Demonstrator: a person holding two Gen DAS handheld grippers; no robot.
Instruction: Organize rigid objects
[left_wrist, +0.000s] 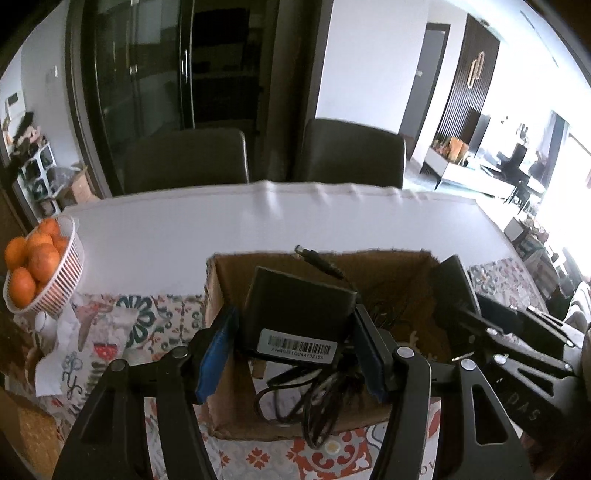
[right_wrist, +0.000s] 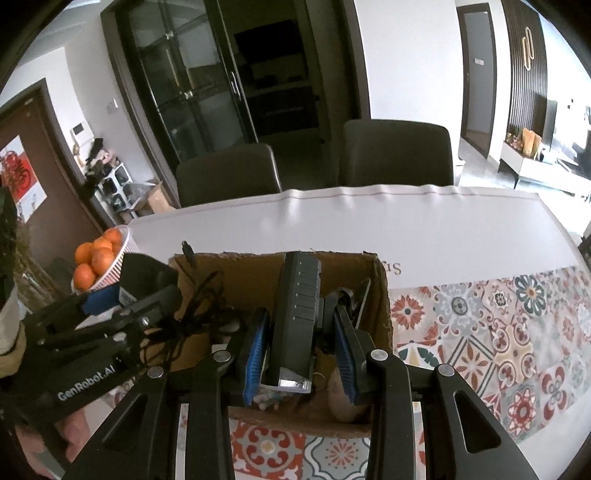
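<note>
two black items are held above an open cardboard box (left_wrist: 388, 280). the left tongs (left_wrist: 295, 332) pinch a black power adapter (left_wrist: 299, 310) by its sides between blue pads; a barcode label faces the camera, its cable hangs in loops below, and its plug tip juts up past the box's far edge. the right tongs (right_wrist: 301, 343) are pressed onto a slim black device (right_wrist: 299, 314), upright, with a row of ridges along its near edge. both items sit over the box opening, side by side. the box holds tangled black cords. it rests on a counter (right_wrist: 480, 314) with a patterned tile cloth and a white sheet beyond. a white basket of oranges (left_wrist: 40, 266) stands well to the left. two dark chairs (left_wrist: 184, 158) face the far edge.
</note>
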